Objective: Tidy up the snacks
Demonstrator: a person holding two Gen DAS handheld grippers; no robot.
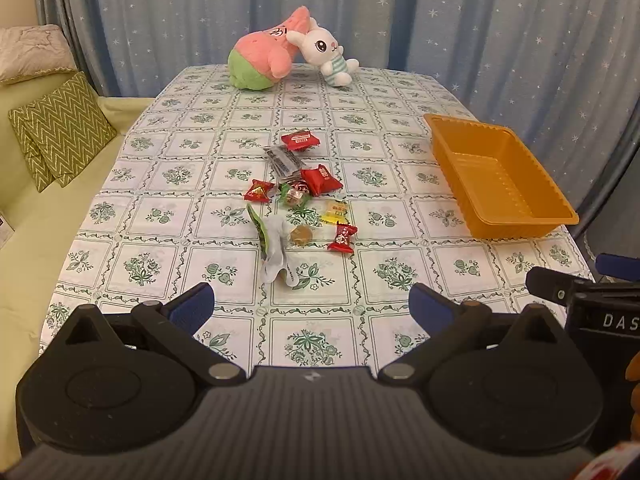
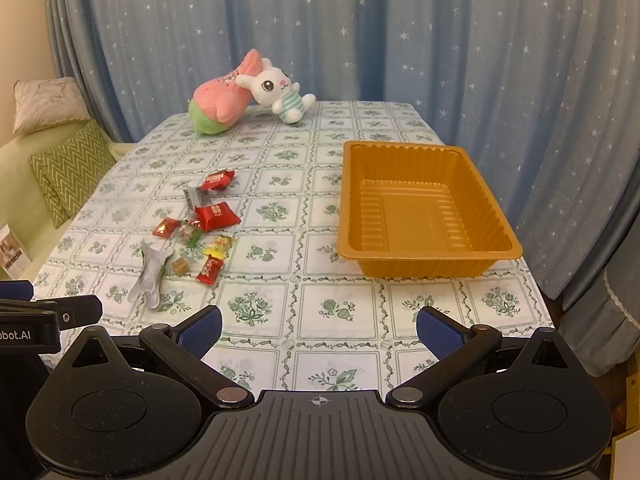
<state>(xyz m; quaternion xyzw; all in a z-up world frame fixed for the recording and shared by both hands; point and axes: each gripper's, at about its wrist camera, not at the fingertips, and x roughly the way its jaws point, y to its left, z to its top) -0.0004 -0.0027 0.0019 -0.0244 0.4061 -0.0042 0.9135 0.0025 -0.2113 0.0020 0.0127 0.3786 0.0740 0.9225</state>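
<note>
Table (image 2: 280,200) carries the orange tray (image 2: 424,256) at its right edge. Bare cloth separates the tray from the snack pile (image 2: 196,232) to its left. My left gripper (image 1: 311,302) and right gripper (image 2: 319,330) hover near the front edge, fingers spread apart, empty.

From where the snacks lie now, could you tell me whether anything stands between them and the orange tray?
Nothing visible does. The pile of snacks lies left of the empty orange tray, with only bare tablecloth between them. The two plush toys sit at the far edge, well clear of that path.
</note>
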